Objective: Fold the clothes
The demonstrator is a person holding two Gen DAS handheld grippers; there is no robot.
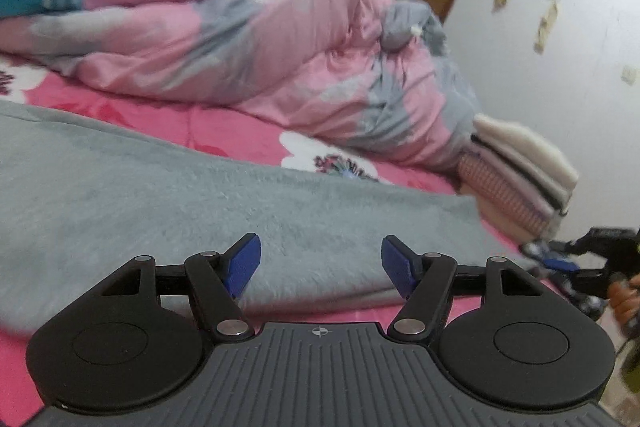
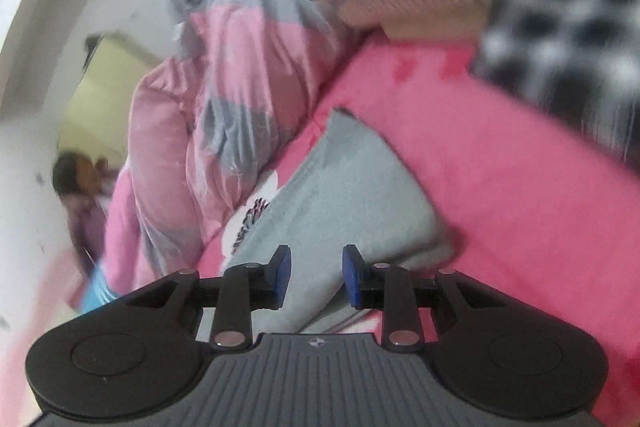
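A grey fleece garment (image 1: 180, 203) lies folded flat on the pink bed sheet (image 1: 224, 131). My left gripper (image 1: 320, 263) hovers open just over its near edge, nothing between the blue pads. In the right wrist view the same grey garment (image 2: 348, 195) runs away from me, and my right gripper (image 2: 316, 275) is open with its blue pads either side of the garment's near end, not pinching it. The right gripper (image 1: 576, 267) also shows at the far right of the left wrist view, held by a hand.
A bunched pink and grey quilt (image 1: 240, 43) lies across the back of the bed. A stack of folded clothes (image 1: 520, 171) sits at the bed's right end. A black and white checked cloth (image 2: 568, 39) lies nearby. A person (image 2: 80, 187) is in the background.
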